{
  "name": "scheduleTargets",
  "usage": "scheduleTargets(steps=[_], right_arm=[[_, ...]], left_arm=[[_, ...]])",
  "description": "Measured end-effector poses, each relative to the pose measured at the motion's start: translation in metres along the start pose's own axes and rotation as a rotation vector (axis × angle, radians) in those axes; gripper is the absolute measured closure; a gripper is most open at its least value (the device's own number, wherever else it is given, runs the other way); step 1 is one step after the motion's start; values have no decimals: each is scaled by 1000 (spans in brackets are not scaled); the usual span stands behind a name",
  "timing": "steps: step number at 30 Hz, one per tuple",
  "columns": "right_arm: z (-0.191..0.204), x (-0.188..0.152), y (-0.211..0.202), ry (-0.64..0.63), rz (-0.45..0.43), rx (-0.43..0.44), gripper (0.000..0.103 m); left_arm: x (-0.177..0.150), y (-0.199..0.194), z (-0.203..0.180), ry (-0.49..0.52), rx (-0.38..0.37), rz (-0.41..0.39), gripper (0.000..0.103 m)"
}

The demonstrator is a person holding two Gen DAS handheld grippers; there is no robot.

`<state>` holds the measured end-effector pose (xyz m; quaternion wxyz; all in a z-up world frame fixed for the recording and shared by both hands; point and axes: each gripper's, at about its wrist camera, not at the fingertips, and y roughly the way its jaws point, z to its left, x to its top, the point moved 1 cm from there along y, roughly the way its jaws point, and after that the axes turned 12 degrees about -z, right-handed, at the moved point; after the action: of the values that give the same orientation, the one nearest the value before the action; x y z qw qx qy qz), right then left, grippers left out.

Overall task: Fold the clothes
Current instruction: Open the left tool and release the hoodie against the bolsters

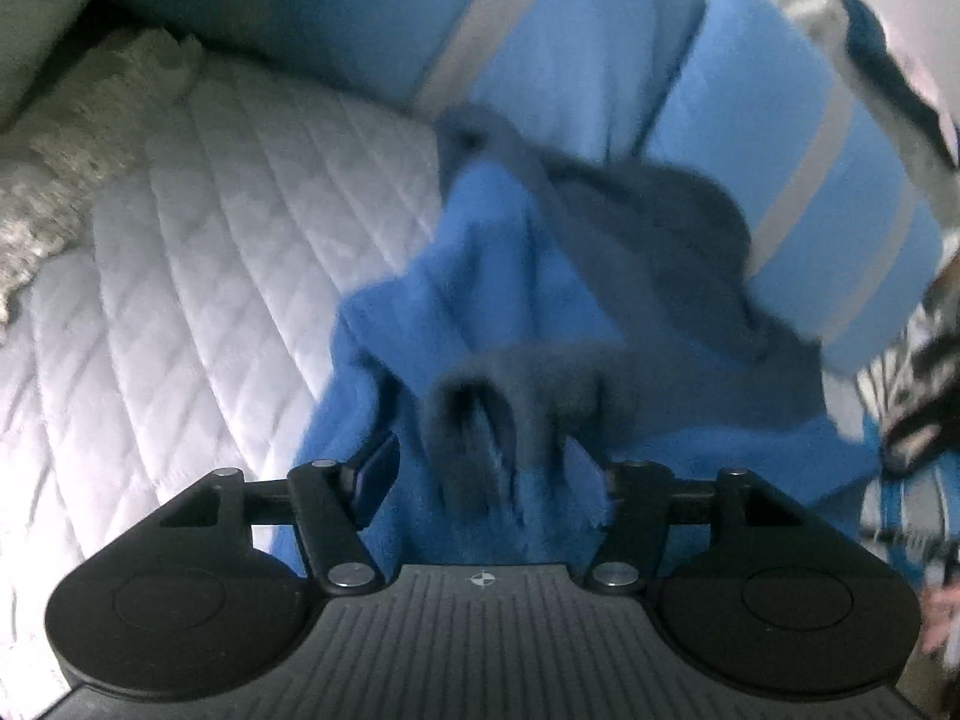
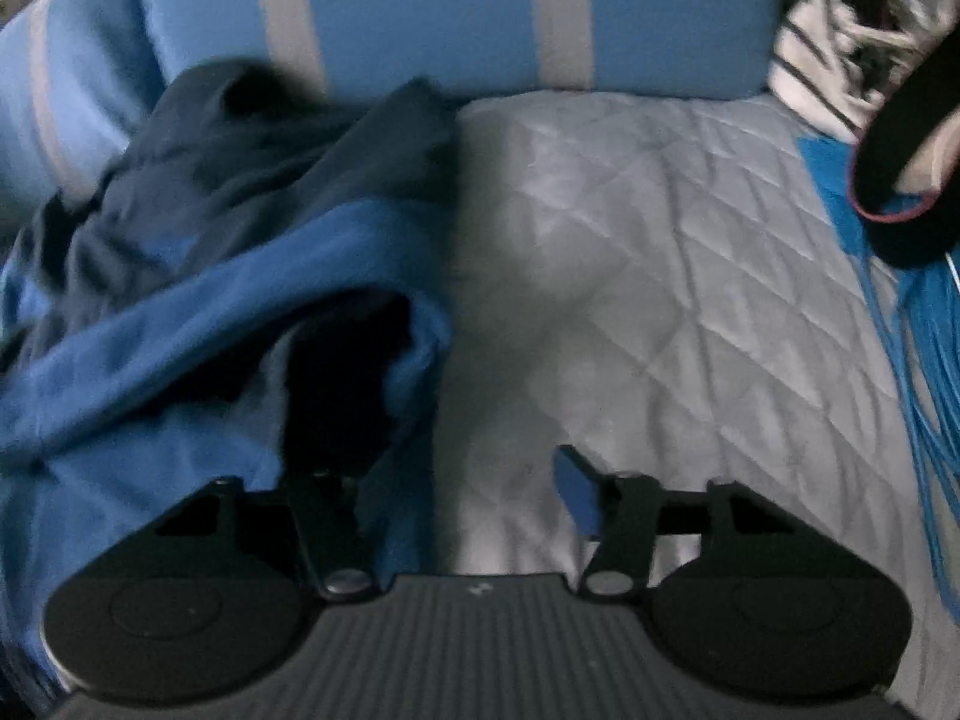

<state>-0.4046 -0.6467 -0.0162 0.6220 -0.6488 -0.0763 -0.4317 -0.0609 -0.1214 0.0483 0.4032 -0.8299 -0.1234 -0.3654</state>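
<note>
A blue garment with dark navy parts [image 1: 480, 276] lies crumpled on the white quilted bedcover [image 1: 210, 240]. My left gripper [image 1: 480, 474] is over its near edge with the jaws apart. A blurred fold of the cloth sits between the pads, which do not press on it. In the right wrist view the same garment [image 2: 180, 312] is heaped at the left. My right gripper [image 2: 462, 480] is open; the cloth's edge drapes over and hides its left finger, while the right finger [image 2: 576, 492] stands free above the bare bedcover [image 2: 660, 240].
Blue pillows with grey stripes [image 1: 540, 30] [image 2: 450, 12] line the far side. A cream lace cloth [image 1: 90, 120] lies at the far left. At the right are striped black-and-white fabric [image 2: 828, 60], a dark round object with a red rim [image 2: 900, 180] and blue cords [image 2: 924, 360].
</note>
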Motion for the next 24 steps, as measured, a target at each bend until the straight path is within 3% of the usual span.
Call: scheduleTargets(steps=[3,4,5,6,8,17,24], right_arm=[[17,-7,5,-104,41,39,49],[22,-11,5,-146,44,41,57],[28,-14,6,-188,47,43,72],[34,-18,5,-228,37,44,76],[37,-21,3,-217,37,26,94],[12,-32,-15,-48,28,24,101],[1,-32,-18,6,34,45,100]], left_arm=[[7,-12,1,-25,-1,-88,42],[9,-14,1,-33,-5,-106,41],[12,-15,1,-41,-10,-115,41],[13,-15,0,-48,-12,-120,41],[13,-13,-2,-63,-12,-117,41],[13,-2,-23,-44,-40,-87,41],[14,-2,-24,-52,-46,-96,41]])
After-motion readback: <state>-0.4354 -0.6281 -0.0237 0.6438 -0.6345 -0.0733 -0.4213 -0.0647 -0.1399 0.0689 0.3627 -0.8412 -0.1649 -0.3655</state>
